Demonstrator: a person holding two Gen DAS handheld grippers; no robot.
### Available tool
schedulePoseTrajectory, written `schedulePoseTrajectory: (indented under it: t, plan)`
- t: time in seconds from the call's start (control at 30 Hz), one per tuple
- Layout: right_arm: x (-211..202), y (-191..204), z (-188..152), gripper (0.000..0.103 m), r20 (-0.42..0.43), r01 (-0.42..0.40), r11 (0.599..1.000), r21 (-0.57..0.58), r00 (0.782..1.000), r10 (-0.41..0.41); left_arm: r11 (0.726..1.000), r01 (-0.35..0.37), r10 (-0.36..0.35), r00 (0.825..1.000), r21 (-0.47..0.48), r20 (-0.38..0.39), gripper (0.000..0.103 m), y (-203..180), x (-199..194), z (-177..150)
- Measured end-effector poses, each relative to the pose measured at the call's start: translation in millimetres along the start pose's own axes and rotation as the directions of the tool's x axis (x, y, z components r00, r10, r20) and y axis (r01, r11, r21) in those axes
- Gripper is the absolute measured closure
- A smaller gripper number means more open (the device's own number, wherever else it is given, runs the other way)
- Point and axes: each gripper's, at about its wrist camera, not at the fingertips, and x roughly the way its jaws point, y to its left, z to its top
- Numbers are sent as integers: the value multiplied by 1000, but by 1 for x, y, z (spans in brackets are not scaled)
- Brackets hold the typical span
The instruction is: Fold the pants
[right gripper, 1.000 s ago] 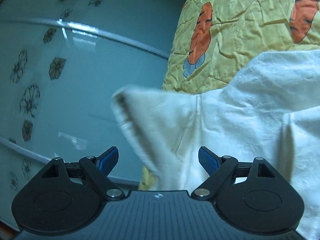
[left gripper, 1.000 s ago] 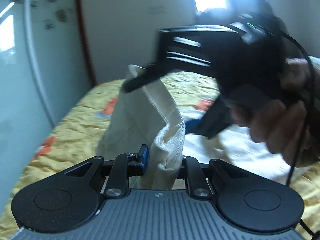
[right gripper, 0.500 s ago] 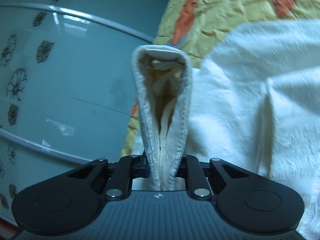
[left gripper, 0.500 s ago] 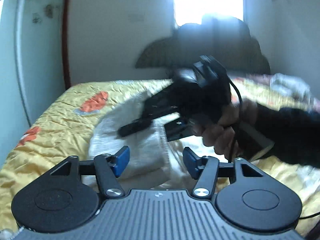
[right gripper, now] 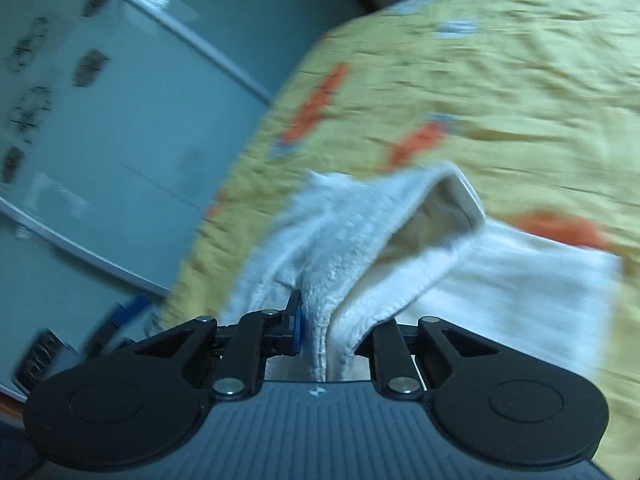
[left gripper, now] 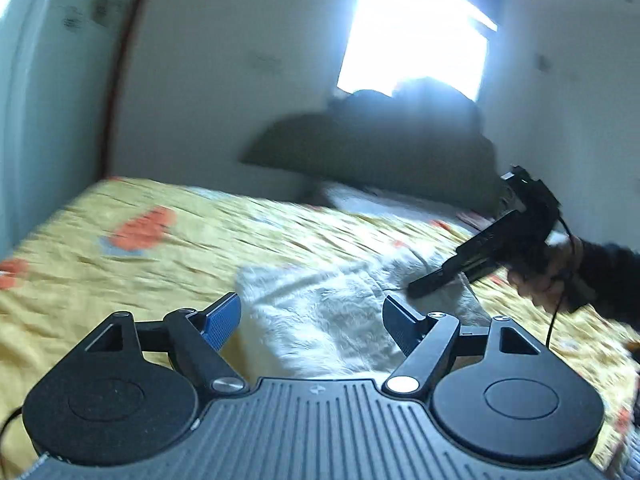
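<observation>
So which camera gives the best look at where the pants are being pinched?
The right wrist view. There the right gripper is shut on a bunched hem of the white pants, close up. The left wrist view shows the pants on the bed, that gripper far off and blurred.

Both grippers are matte black: a ribbed grey-black deck with a small centre mark, two round discs at the sides, silver pivot screws on the linkage arms. The left gripper (left gripper: 312, 320) carries blue ridged pads on its fingers (left gripper: 221, 320). The right gripper (right gripper: 324, 328) shows a blue pad too. In the left wrist view a hand (left gripper: 544, 276) in a dark sleeve (left gripper: 612, 276) grips it, with a thin black cable hanging below.
</observation>
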Motion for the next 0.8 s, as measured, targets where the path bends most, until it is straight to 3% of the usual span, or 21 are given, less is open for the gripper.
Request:
schedulePoseTrajectory:
  t: [0.13, 0.2, 0.37, 0.5, 0.6, 0.7, 0.8]
  plan:
    - [-13, -46, -17, 89, -22, 106, 992, 73, 994, -104, 987, 163, -162, 981, -4, -107, 23, -18, 67, -9]
    - [-3, -62, -24, 89, -25, 89, 988, 124, 996, -87, 981, 190, -195, 961, -43, -197, 24, -25, 100, -16]
    - [1, -91, -32, 83, 3, 16, 979, 203, 1000, -17, 990, 135, -139, 934, -36, -329, 24, -37, 145, -41]
    - [-22, -104, -34, 73, 36, -5, 975, 224, 999, -3, 991, 127, -132, 937, -37, -322, 23, -38, 140, -38]
    - [-52, -112, -41, 70, 139, -17, 968, 251, 990, -19, 994, 108, -113, 957, -32, -268, 23, -35, 125, -29]
    - [-78, -119, -58, 71, 279, -127, 950, 286, 959, 44, 997, 71, -74, 973, -19, -221, 20, -29, 118, -18]
    - [-77, -113, -72, 71, 289, -170, 944, 284, 953, 85, 999, 43, -47, 972, -25, -232, 20, -21, 127, -14]
